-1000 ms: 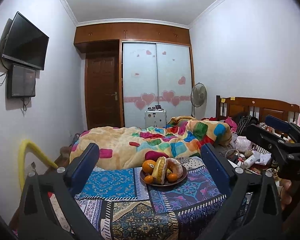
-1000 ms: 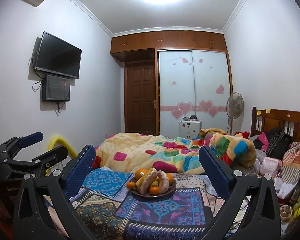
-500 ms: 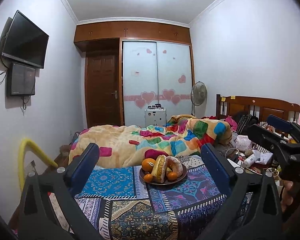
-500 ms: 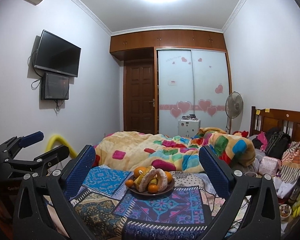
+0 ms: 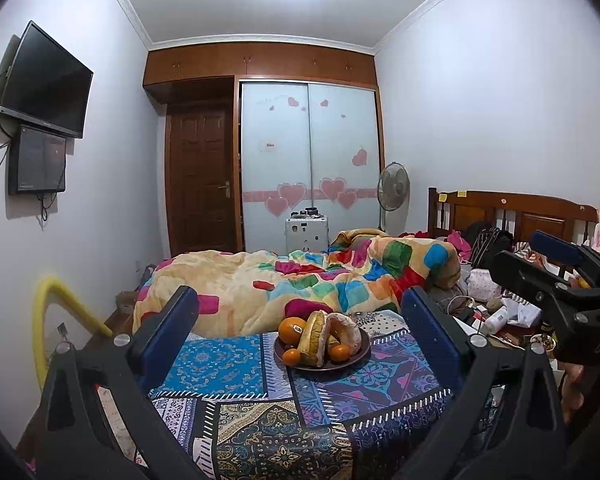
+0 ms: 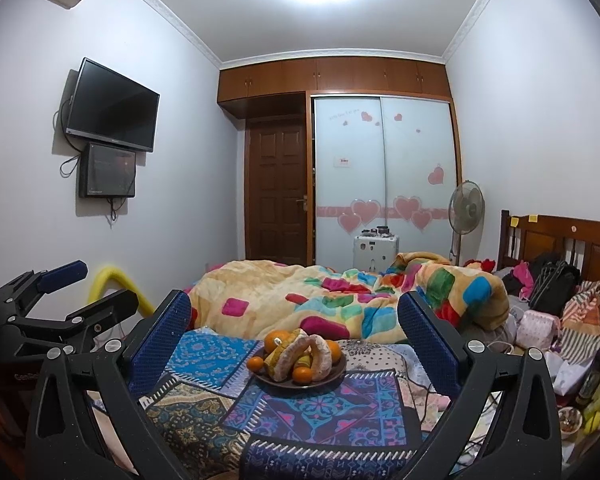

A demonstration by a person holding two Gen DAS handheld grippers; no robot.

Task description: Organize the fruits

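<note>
A dark brown plate (image 5: 358,358) sits on a patterned cloth and holds oranges (image 5: 292,330), small tangerines (image 5: 291,356), a corn cob (image 5: 313,336) and a pale curved fruit (image 5: 346,330). The plate also shows in the right wrist view (image 6: 336,374), with an orange (image 6: 276,338) at its back. My left gripper (image 5: 300,320) is open and empty, well short of the plate. My right gripper (image 6: 294,322) is open and empty, also short of the plate. Each gripper shows at the other view's edge.
The patterned cloth (image 5: 260,408) covers a table at the foot of a bed with a colourful quilt (image 5: 300,280). Clutter with bottles and bags (image 6: 560,340) lies at the right. A yellow tube (image 5: 48,320) stands at the left.
Both grippers have drifted slightly; the plate sits a little lower and more left in the right wrist view. Both stay open and empty.
</note>
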